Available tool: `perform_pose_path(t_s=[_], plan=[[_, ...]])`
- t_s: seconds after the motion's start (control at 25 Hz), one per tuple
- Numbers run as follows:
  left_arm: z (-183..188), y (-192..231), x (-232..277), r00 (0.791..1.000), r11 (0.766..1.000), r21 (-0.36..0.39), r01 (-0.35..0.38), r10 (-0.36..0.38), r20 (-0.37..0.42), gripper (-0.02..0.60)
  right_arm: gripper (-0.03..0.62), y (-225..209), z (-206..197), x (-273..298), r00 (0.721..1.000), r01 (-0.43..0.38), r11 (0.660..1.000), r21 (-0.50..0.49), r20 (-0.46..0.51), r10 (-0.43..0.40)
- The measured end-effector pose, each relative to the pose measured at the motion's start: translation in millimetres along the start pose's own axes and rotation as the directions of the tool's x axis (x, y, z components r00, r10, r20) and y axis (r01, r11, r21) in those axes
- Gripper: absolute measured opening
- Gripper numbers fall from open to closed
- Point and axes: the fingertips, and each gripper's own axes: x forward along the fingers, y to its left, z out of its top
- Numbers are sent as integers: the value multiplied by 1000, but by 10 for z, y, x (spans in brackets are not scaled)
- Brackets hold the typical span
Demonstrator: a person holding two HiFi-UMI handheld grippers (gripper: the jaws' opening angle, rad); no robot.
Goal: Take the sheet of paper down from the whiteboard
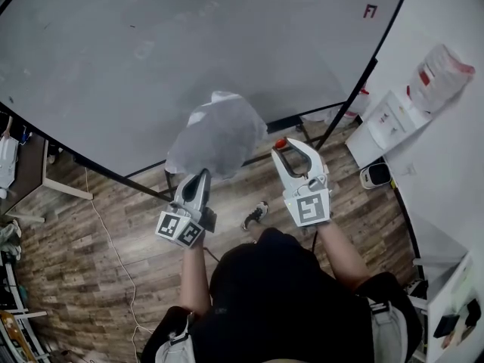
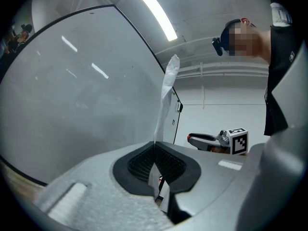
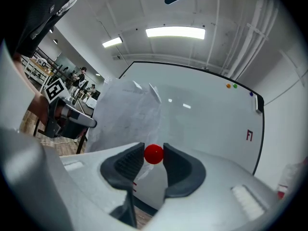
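Both arms are bent forward from the body. The left gripper (image 1: 201,175) has its jaws closed on the lower edge of the sheet of paper (image 1: 219,131), which rises crumpled in front of the whiteboard (image 1: 189,51). Contact with the board cannot be told. Just beside it, the right gripper (image 1: 292,148) is narrow, pinching a red round magnet (image 3: 154,154). Beyond lie the wood floor (image 1: 91,255) and the board's black frame.

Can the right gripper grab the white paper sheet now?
Probably not: the right gripper is shut on a small red round magnet, though the white paper sheet in the left gripper hangs close.
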Motion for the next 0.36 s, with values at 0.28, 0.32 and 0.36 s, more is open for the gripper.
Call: perform_pose_path(t_s=[0.28, 0.32, 0.36], plan=[[-15, 2, 14, 1000, 1000, -1, -3, 3, -5, 10, 127, -20, -18, 17, 1000, -4, 1000, 10, 9, 4], [-7, 10, 22, 1000, 1000, 0, -2, 2, -5, 9, 127, -24, -21, 29, 1000, -4, 1000, 12, 6, 4], [1, 19, 31, 1000, 1000, 0, -2, 2, -4, 11, 127, -29, -24, 42, 1000, -4, 1000, 14, 3, 3]])
